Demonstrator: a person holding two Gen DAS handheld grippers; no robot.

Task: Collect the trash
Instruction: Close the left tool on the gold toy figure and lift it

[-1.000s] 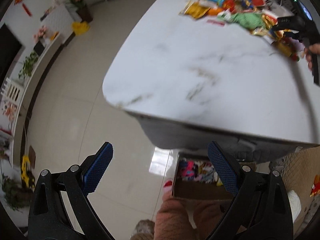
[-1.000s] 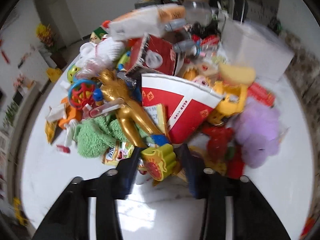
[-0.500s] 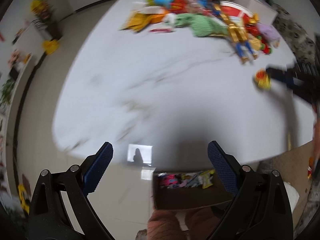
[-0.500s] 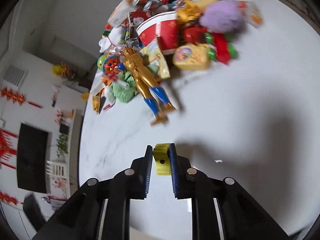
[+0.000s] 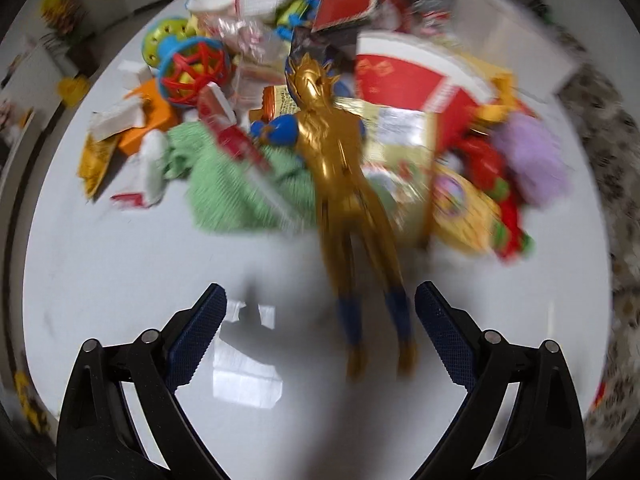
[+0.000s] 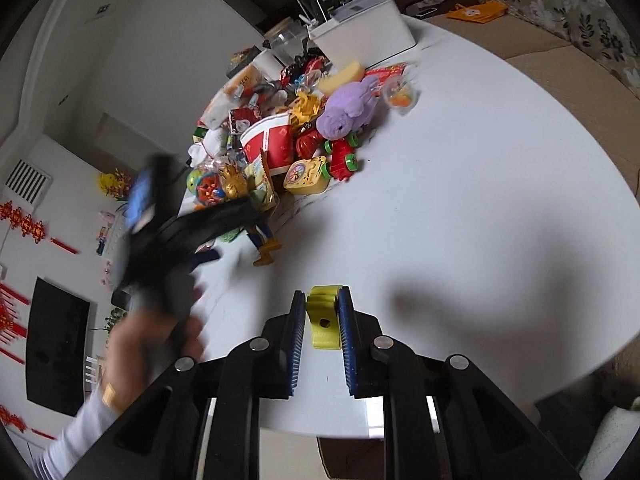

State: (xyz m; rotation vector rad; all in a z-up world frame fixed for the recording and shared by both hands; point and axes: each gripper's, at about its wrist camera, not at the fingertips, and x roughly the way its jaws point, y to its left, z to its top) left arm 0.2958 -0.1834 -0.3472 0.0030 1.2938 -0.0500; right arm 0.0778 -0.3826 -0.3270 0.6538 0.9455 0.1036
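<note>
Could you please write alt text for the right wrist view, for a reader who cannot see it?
The right gripper, jaws shut on a yellow toy, is above the near edge of a white table. Farther back on the table lies a pile of toys and wrappers, and at left the blurred left gripper reaches toward it.

Landmark: the gold figure. Bare white table lies on both sides of its legs and all along the near side, open for a gripper. Behind its legs, a green cloth on the left and a yellow box on the right close in just beside it. Beyond its head the pile is packed tight, with a red paper bucket and a white bin behind.
</note>
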